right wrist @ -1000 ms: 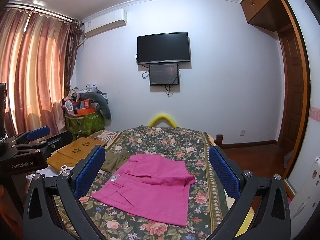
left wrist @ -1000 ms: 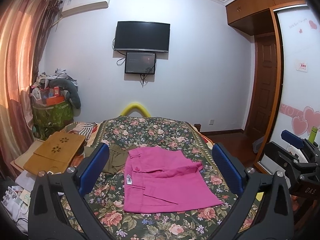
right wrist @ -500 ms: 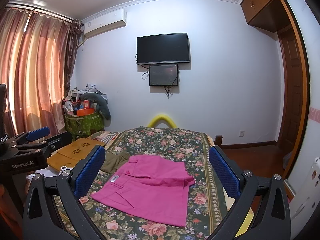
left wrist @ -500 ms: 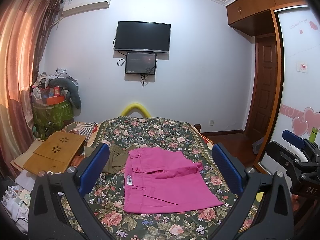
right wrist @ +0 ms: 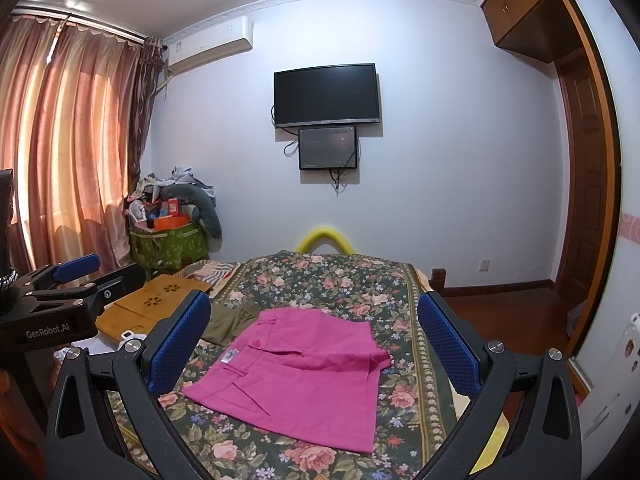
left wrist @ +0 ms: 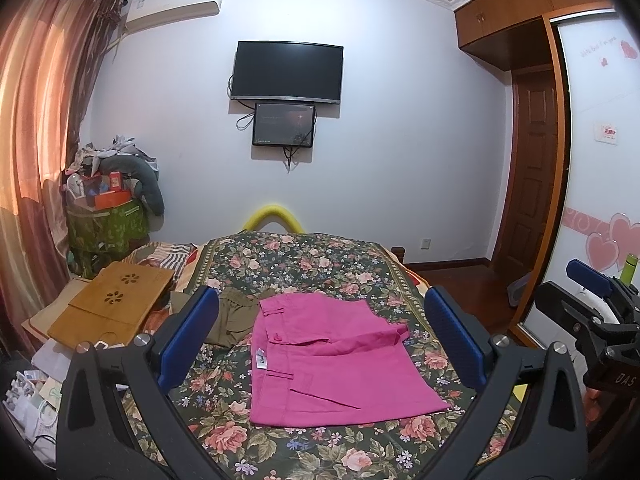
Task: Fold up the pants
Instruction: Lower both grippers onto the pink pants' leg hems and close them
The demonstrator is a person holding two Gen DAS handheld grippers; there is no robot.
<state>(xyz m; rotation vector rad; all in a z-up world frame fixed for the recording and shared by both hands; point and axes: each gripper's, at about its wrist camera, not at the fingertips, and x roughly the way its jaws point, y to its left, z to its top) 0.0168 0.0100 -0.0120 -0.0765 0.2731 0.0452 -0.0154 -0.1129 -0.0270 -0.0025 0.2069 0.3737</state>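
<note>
The bed point(left wrist: 320, 264) carries the pink pants point(left wrist: 336, 356), already folded, lying ahead and below both claws, waistband left. Left claw point(left wrist: 320, 344) and right claw point(right wrist: 316, 344) hover released, empty, about equally near.

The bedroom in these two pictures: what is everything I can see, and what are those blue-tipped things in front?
pink pants: one, magenta, folded flat on the bed.
olive garment: one, olive-brown, just left of the pink pants.
bedspread: one, dark floral.
wooden lap tray: one, tan, left of the bed.
green basket: one, piled with clutter, far left corner.
screens: two, black, on the far wall.
air conditioner: one, white, high on the wall.
curtains: pinkish, left.
left tongs: black with blue pads, open, empty.
right tongs: the same, open, empty.
</note>
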